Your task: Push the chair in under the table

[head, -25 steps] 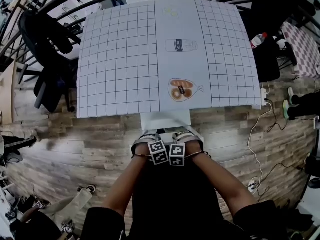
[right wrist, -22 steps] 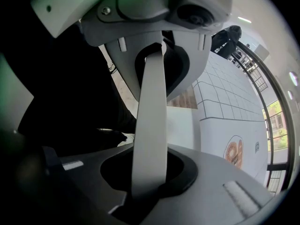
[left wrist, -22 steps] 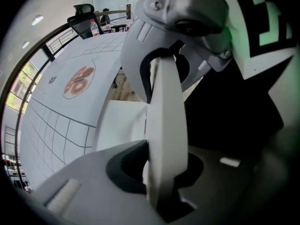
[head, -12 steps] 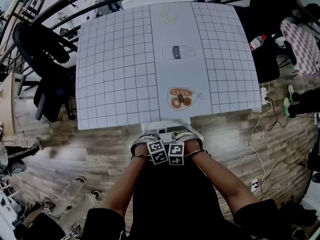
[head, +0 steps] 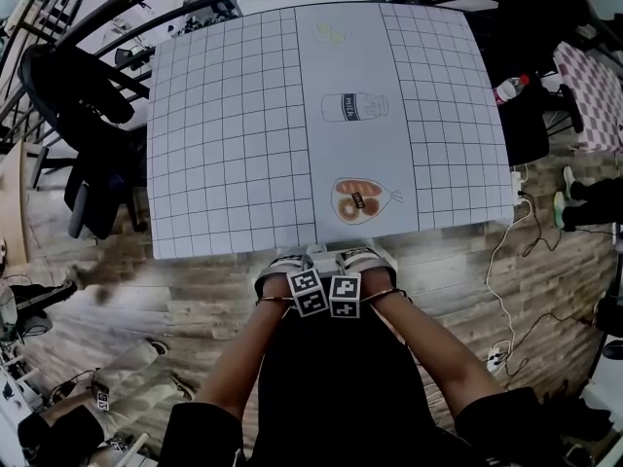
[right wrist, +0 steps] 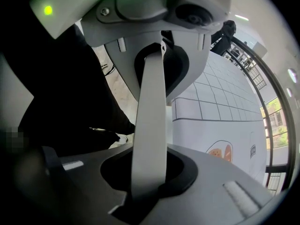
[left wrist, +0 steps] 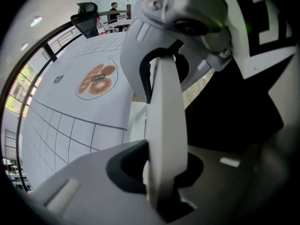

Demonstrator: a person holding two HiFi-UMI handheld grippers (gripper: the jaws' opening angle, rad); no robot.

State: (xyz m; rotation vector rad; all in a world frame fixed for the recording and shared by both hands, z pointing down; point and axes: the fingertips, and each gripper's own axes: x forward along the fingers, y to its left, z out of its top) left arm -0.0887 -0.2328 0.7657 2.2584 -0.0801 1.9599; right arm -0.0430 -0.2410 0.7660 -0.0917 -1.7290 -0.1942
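Observation:
The white chair is almost wholly under the table (head: 234, 144), which wears a grid cloth printed with bread and a milk carton. Only the top edge of the chair back (head: 325, 254) shows, at the table's near edge. My left gripper (head: 288, 264) and right gripper (head: 364, 260) point down side by side, each shut on that top edge. In the left gripper view the thin white chair back (left wrist: 164, 121) runs pinched between the grey jaws. In the right gripper view the same white chair back (right wrist: 150, 125) sits clamped the same way. The seat is hidden under the table.
A black office chair (head: 83, 115) stands at the table's left, another dark chair (head: 526, 105) at its right with a bottle (head: 511, 89) on it. Cables (head: 506, 280) trail on the wooden floor at right. Another person's legs (head: 107, 397) are at lower left.
Both grippers have moved the chair toward the table. The white seat seen before the table edge has slid out of sight beneath it.

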